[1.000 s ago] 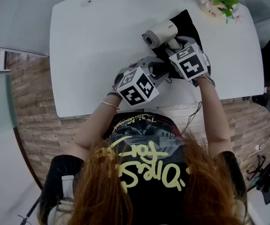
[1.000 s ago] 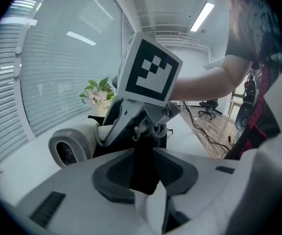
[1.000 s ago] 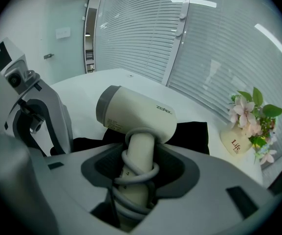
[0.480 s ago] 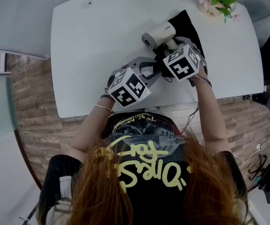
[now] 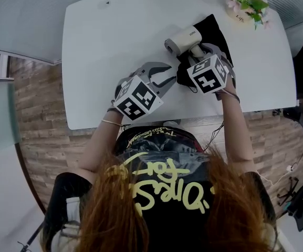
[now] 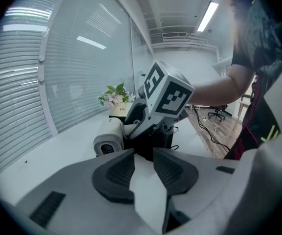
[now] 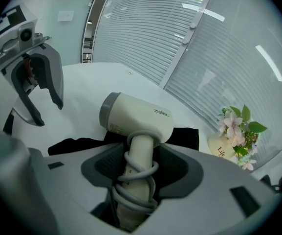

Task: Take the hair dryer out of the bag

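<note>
The right gripper (image 7: 140, 169) is clamping the cord-wrapped handle of the hair dryer (image 5: 184, 38), with its jaws standing wide around it. The dryer's barrel is pointing left, clear of the black bag (image 5: 215, 27), which is lying on the white table (image 5: 114, 41) beneath it. The left gripper (image 6: 143, 154) is hovering left of the bag, jaws partly apart with nothing between them. A flower pot (image 5: 244, 7) is standing at the far right.
</note>
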### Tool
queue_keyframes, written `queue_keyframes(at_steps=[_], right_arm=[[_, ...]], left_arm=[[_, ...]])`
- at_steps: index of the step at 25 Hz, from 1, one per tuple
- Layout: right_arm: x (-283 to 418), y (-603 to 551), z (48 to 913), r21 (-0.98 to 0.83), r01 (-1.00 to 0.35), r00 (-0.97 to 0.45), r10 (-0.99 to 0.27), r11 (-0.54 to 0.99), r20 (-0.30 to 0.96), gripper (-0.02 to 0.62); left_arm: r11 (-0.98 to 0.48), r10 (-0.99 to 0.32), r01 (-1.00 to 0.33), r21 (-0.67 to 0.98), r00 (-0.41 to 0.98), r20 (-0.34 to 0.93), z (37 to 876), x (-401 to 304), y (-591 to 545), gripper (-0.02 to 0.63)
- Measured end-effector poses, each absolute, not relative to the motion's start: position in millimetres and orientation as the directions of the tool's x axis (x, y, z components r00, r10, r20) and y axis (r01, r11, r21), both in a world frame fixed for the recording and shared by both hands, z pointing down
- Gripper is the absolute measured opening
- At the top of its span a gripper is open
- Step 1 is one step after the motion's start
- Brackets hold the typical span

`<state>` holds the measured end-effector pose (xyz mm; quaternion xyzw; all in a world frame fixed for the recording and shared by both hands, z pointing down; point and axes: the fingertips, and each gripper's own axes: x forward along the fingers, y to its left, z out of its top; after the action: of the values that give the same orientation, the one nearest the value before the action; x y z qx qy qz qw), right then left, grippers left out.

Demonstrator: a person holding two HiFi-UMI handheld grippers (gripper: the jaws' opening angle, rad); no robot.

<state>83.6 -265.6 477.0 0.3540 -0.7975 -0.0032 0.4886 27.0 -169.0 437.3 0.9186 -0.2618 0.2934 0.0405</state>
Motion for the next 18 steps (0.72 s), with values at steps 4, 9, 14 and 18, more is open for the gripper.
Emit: queue_keyframes(at_steps=[4, 9, 14, 18], right_arm=[[81.4, -260.3, 459.3, 0.373, -0.563, -0.285, -0.597, 0.738, 0.75, 0.21], [74.0, -255.4, 434.5, 0.393, -0.563, -0.312, -0.627, 0.727, 0.713, 0.21], [68.7, -250.6, 413.2, 0.396, -0.576, -0.35, -0.653, 0.715, 0.672, 0.209], [65.5, -247.0, 401.0, 0.382, -0.594, -0.385, -0.667, 0.708, 0.639, 0.21]], left_arm=[[-0.84, -0.494, -0.535, -0.092, 0.682, 0.54, 428.1, 15.1, -173.3, 0.117], [-0.814, -0.534, -0.574, -0.088, 0.68, 0.502, 415.2, 6.3, -181.9, 0.117], [-0.797, -0.566, -0.595, -0.103, 0.676, 0.472, 401.7, 1.3, -190.7, 0.117], [-0.79, -0.582, -0.602, -0.12, 0.674, 0.454, 391.7, -1.0, -196.6, 0.117]])
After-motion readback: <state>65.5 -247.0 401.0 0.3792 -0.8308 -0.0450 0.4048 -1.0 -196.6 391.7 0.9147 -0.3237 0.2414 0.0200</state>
